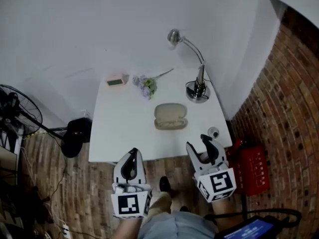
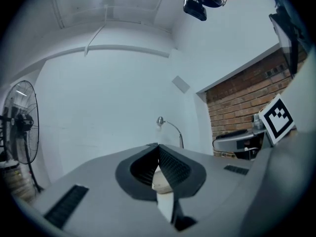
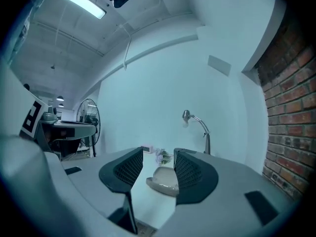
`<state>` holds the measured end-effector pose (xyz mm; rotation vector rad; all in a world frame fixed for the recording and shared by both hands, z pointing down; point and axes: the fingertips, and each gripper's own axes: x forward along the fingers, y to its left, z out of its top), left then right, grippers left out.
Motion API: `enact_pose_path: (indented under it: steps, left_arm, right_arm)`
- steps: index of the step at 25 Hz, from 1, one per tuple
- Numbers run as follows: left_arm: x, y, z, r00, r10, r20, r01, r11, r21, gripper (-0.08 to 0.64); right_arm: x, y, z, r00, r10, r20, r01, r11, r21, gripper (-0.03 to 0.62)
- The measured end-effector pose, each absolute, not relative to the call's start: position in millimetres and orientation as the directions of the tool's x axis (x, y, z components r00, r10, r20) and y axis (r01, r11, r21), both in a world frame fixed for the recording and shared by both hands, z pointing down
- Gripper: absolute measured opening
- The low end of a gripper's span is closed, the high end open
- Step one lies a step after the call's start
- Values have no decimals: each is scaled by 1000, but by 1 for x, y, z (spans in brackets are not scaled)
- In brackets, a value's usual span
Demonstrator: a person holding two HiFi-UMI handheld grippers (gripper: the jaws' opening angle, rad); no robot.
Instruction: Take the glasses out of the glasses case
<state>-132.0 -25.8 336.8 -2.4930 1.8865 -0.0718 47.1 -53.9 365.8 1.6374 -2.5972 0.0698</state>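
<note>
My left tool (image 1: 132,154) is nearest to me, at the near edge of the surface (image 1: 122,131) and pointing level across it. Its jaws are closed, tips touching, with nothing gripped. Through the small gap under the tips I can see only a bit of the case, well ahead.

My right tool (image 1: 198,144) sits beside it at the surface's near right corner, also level. Its jaws stand wide apart and empty. The case shows in the space between them, but far off and untouched.

Just past the right tool, a small round thing (image 1: 213,132) sits near the right edge; I cannot tell what it is.

The case (image 1: 170,116) lies in the middle of the surface, beige, flat, with its lid down. I cannot see the glasses.

Beyond the case, at the back right, stands a lamp (image 1: 198,86) with its neck curving up and left. A sprig of flowers (image 1: 146,86) lies at the back centre, and a small pink clock (image 1: 117,80) just to its left.

Off the surface, a fan (image 1: 15,108) stands at the far left, and a red crate (image 1: 251,168) sits by the brick wall (image 1: 289,108) on the right.
</note>
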Motion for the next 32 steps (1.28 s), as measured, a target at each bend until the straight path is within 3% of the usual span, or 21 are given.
enact_pose_path:
  steps: [12,15,32]
  left_arm:
    - [-163,-158,310,334,-942,-31,-942,-333,-29,6]
    - [-164,-177,308,337,-941,10,-941,-338,-38,6]
    - [-149,-233,344,306,-949,73,-952,-306,10,6]
  right_arm:
    - [16,-176,333,-395,-918,37,-916,397,54,209]
    - [17,-190,330,-385,-922,33,-921,386,54,208]
    - [20,-254,369,-474,-868,146,-874,484,41,209]
